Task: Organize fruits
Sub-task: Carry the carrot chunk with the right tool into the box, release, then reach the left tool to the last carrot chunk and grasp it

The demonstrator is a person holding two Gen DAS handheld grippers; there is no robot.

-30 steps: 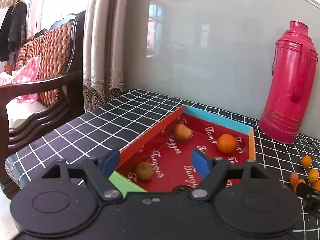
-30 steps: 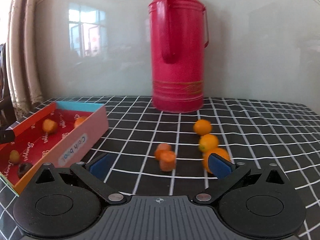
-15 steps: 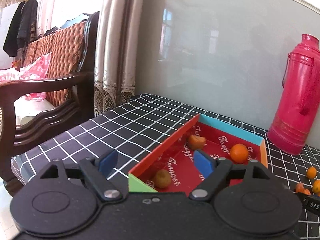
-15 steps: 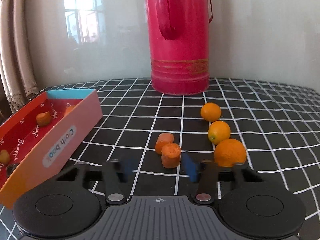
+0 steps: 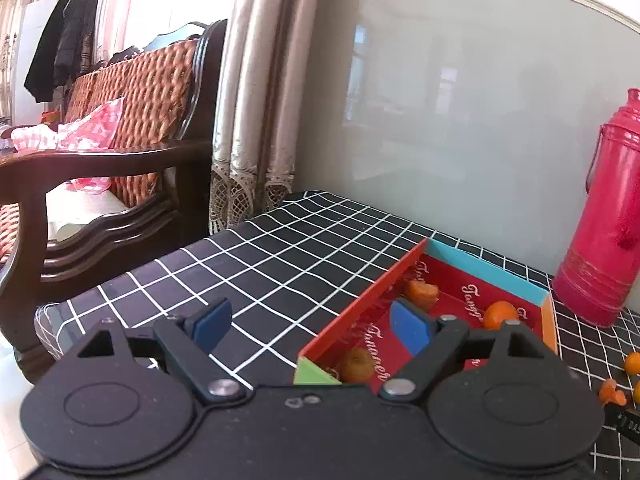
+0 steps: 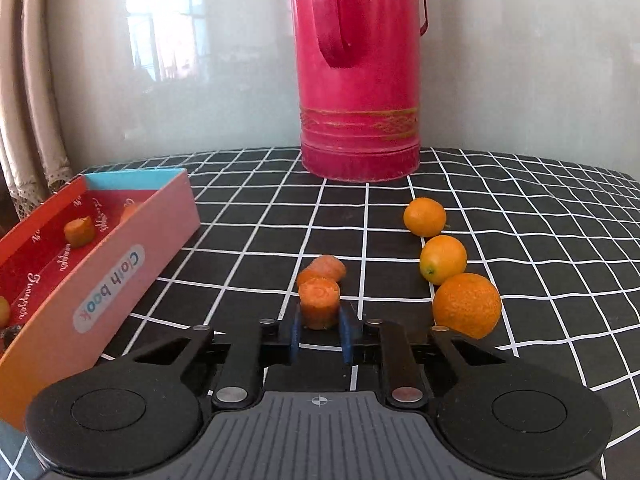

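A checked bench (image 6: pixel 500 200) carries a tall red flask (image 6: pixel 360 80) at the back and, to its left, an open box (image 6: pixel 120 272) with a red floor (a carrot piece (image 6: pixel 79 232) and a few other fruits lie inside). The left gripper (image 5: pixel 310 326) hangs over the box's near corner, its jaws opening with nothing between them, one pad over the bench and one over the box. The right gripper (image 6: pixel 320 334) is clenched on a carrot stub (image 6: pixel 319 304) standing on the bench, another stub (image 6: pixel 326 267) touching it behind, and three oranges (image 6: pixel 466 305) lie in a row to the right.
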